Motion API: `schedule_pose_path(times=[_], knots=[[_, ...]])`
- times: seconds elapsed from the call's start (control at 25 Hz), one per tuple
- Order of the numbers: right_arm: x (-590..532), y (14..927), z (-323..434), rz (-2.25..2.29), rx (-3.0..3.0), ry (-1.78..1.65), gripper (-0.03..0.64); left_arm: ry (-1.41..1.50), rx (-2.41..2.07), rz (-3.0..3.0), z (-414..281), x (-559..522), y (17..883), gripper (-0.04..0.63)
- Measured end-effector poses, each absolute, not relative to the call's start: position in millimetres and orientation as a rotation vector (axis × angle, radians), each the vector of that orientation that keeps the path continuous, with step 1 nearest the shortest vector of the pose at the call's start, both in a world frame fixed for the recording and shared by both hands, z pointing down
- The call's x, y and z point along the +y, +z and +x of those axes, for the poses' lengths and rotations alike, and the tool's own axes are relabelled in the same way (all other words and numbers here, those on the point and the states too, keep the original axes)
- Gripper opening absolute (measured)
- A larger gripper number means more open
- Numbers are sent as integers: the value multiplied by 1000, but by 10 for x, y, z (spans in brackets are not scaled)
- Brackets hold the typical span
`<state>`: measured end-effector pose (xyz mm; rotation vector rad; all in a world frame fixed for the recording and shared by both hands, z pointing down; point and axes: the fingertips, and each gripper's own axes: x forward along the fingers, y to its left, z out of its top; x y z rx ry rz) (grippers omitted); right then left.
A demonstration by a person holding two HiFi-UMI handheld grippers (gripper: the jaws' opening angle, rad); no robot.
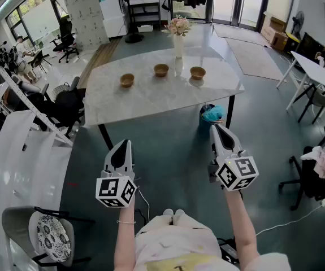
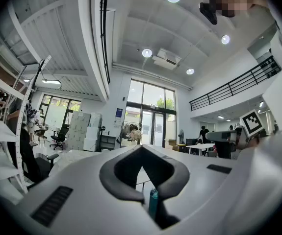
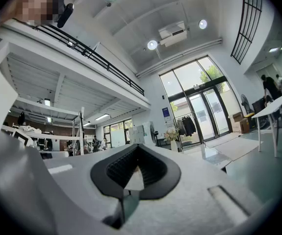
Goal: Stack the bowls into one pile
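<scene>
Head view: a row of wooden bowls, none stacked, sits on a white marble table [image 1: 151,97]: the left bowl [image 1: 127,80], the middle bowl [image 1: 161,69] and the right bowl [image 1: 197,72], each apart from its neighbour. A vase of flowers [image 1: 178,45] stands just behind them. The left gripper [image 1: 127,143] and right gripper [image 1: 216,126] are held over the floor, well short of the table.

Left gripper view: jaws pressed together, nothing between them (only the room beyond).

Right gripper view: jaws likewise closed and empty.
</scene>
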<state>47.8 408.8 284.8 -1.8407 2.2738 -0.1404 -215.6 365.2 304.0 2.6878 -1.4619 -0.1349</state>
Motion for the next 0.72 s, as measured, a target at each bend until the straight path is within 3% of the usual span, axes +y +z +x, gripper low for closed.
schedule_pose_path(times=[0.72], knots=[[3874,3170,747,-1718,2334,-297,26,-111,-1440,2654,-1707,3573,3270,0]])
